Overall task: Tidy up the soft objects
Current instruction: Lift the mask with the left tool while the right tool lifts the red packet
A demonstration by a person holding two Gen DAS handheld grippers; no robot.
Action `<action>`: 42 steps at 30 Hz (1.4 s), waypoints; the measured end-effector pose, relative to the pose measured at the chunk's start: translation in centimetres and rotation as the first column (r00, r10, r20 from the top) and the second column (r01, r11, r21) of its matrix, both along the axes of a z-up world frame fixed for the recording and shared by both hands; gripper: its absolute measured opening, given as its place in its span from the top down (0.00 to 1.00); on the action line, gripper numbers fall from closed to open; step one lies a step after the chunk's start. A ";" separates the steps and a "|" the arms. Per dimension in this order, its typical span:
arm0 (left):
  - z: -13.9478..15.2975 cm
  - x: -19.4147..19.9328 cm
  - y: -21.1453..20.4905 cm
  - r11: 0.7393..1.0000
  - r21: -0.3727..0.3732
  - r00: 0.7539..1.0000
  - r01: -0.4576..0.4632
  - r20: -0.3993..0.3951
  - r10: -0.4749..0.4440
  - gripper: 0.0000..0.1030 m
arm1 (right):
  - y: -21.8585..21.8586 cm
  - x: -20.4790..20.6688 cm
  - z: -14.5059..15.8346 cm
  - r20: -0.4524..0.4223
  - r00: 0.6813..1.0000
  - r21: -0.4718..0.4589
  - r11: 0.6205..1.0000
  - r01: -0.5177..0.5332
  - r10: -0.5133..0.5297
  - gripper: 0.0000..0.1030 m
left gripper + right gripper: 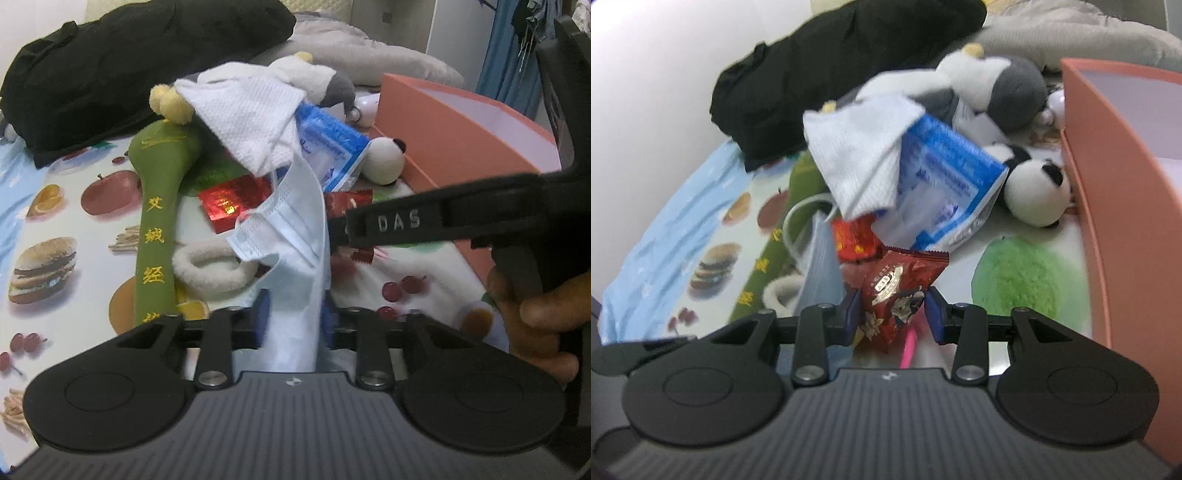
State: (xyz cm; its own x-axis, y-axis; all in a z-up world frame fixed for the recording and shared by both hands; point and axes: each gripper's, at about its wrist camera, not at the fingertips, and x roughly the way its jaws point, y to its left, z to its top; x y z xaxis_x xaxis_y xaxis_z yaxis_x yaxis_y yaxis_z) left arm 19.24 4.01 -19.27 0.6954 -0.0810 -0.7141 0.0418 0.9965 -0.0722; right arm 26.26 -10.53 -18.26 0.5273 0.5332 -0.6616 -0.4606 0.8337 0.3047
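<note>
My left gripper [293, 317] is clenched on a pale blue pleated face mask [295, 236], which stands up from between the blue pads and folds over above them. My right gripper [894, 314] is grasping a dark red crinkled snack packet [897, 291], its blue pads pressing the packet's sides; in the left wrist view that gripper reaches in from the right, with my hand [532, 310] around its handle.

Just past the mask lies the heap: a white textured cloth [251, 122] draped on top, a blue and white plastic pouch [332, 147] to its right, a shiny red foil pack [229, 203] below it. To the left of my left gripper a long green plush stick with yellow embroidered characters [155, 229] runs away from me, and a cream fuzzy ring [210, 269] lies beside it, close ahead. Farther on sit a grey and white plush toy [997, 85] and a small panda plush [1038, 192], the panda touching the salmon-pink open box [1108, 177] on the right. Everything rests on a food-printed sheet [55, 221], with a black bundled garment [129, 66] at the far side.
</note>
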 end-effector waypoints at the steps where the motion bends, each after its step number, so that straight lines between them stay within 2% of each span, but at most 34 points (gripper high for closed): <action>1: -0.2 0.2 0.1 1.000 0.000 1.000 -0.001 -0.001 0.001 0.88 | 0.1 0.1 -0.3 -0.002 1.000 -0.002 1.000 0.001 -0.001 0.60; 3: -0.1 0.4 0.2 1.000 0.008 1.000 -0.008 0.017 0.008 0.94 | 0.1 0.5 -0.7 -0.010 1.000 -0.007 1.000 0.000 0.000 0.60; 5: 0.3 0.4 0.5 1.000 0.009 0.999 -0.021 0.043 0.021 0.96 | 0.0 0.9 -1.2 -0.029 1.000 -0.017 1.000 0.009 -0.009 0.61; 12: 3.0 -0.7 2.3 0.992 -0.093 0.990 -0.090 0.096 0.099 0.98 | 0.1 0.6 -1.7 -0.015 1.000 -0.023 1.000 0.000 -0.001 0.63; 14: 3.9 -1.2 2.5 0.990 -0.098 0.988 -0.103 0.109 0.113 0.98 | 0.0 0.7 -1.5 -0.023 1.000 -0.019 1.000 0.006 -0.006 0.63; 24: 6.2 -4.0 2.4 0.980 -0.131 0.979 -0.148 0.119 0.163 0.98 | -1.0 -0.8 2.5 0.050 0.999 -0.005 1.000 0.008 -0.008 0.62; 35: 8.2 -6.9 1.6 0.973 -0.160 0.977 -0.167 0.105 0.185 0.98 | -2.9 -4.5 5.2 0.053 0.999 -0.013 1.000 0.002 -0.001 0.62; 42: 9.6 -7.4 0.2 0.966 -0.190 0.978 -0.174 0.077 0.191 0.98 | -4.3 -7.1 7.3 0.061 0.998 -0.037 0.999 -0.009 0.012 0.62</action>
